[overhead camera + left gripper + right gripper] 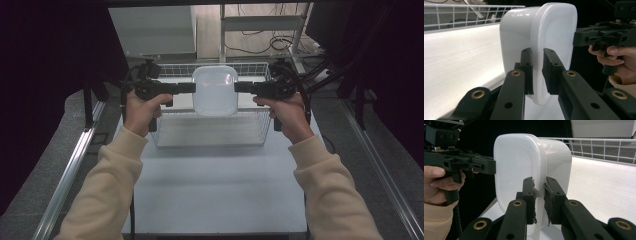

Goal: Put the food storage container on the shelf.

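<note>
A white plastic container [215, 90] with a lid hangs in the air above the wire basket [210, 131], held from both sides. My left gripper [192, 88] is shut on its left rim, my right gripper [237, 87] on its right rim. The left gripper view has the container [541, 37] on edge, with the black jaws of my left gripper [537, 72] pinching its lid rim, and the other gripper and a hand beyond it. Seen from the right gripper view, the container [524, 167] has its rim clamped by my right gripper [539, 200].
The wire basket sits at the far end of the white table [215, 190]. Metal rails [70, 170] run along both sides of the table. A shelf frame and cables [270, 40] stand behind the basket. Dark curtains flank the table.
</note>
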Available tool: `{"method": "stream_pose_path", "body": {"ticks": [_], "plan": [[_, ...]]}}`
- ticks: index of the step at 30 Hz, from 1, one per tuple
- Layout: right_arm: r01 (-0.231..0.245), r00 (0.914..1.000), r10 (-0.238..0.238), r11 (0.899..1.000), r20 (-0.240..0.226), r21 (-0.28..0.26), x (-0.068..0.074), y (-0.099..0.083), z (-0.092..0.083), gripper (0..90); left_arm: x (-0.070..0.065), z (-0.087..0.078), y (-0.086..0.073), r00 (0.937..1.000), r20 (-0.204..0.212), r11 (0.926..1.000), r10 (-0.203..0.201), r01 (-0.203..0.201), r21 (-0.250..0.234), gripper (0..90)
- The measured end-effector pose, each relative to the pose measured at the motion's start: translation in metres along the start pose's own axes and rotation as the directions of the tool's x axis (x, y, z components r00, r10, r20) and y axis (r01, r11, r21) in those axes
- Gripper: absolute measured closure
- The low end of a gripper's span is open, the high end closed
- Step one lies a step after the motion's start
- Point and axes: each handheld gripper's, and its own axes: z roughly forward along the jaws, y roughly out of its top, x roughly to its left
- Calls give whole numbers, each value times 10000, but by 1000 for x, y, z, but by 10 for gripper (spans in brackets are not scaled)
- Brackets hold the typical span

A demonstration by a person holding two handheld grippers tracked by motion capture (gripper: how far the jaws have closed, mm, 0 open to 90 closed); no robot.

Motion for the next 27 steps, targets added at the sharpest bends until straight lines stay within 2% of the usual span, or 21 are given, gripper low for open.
{"method": "stream_pose_path", "body": {"ticks": [6,10,11,14,17,18,19,22,23,24,26,27], "plan": [[-143,9998,140,9996,125,246,-7,12,9,788,8,4,10,9998,-114,9998,-149,151,152,794],[-472,9986,460,9977,252,487,-15,15,19,785,23,13,14,9983,-52,9975,-573,574,406,794],[-472,9986,460,9977,252,487,-15,15,19,785,23,13,14,9983,-52,9975,-573,574,406,794],[-886,9958,864,9928,302,806,-27,20,30,786,40,22,16,9944,170,9927,-1048,1035,614,793],[-1028,9945,1003,9904,313,926,-32,21,35,786,47,27,16,9924,131,9900,-1225,1213,716,792],[-1241,9921,1220,9880,284,924,-38,22,40,784,53,29,17,9866,224,9855,-1614,1600,559,793],[-1373,9905,1360,9865,212,895,-41,23,42,783,55,30,18,9837,239,9829,-1780,1766,528,793],[-1631,9866,1625,9820,141,956,-47,27,48,775,61,32,23,9778,175,9764,-2087,2074,600,793],[-1704,9854,1699,9802,138,1008,-48,28,49,771,64,34,26,9735,144,9719,-2283,2270,625,792],[-1704,9854,1699,9802,138,1008,-48,28,49,771,64,34,26,9735,144,9719,-2283,2270,625,790],[-1984,9801,1969,9737,242,1120,-54,33,55,754,70,38,29,9667,149,9647,-2555,2539,694,785],[-2185,9758,2162,9685,326,1192,-60,35,60,737,74,42,32,9570,148,9554,-2898,2884,637,780]]}}
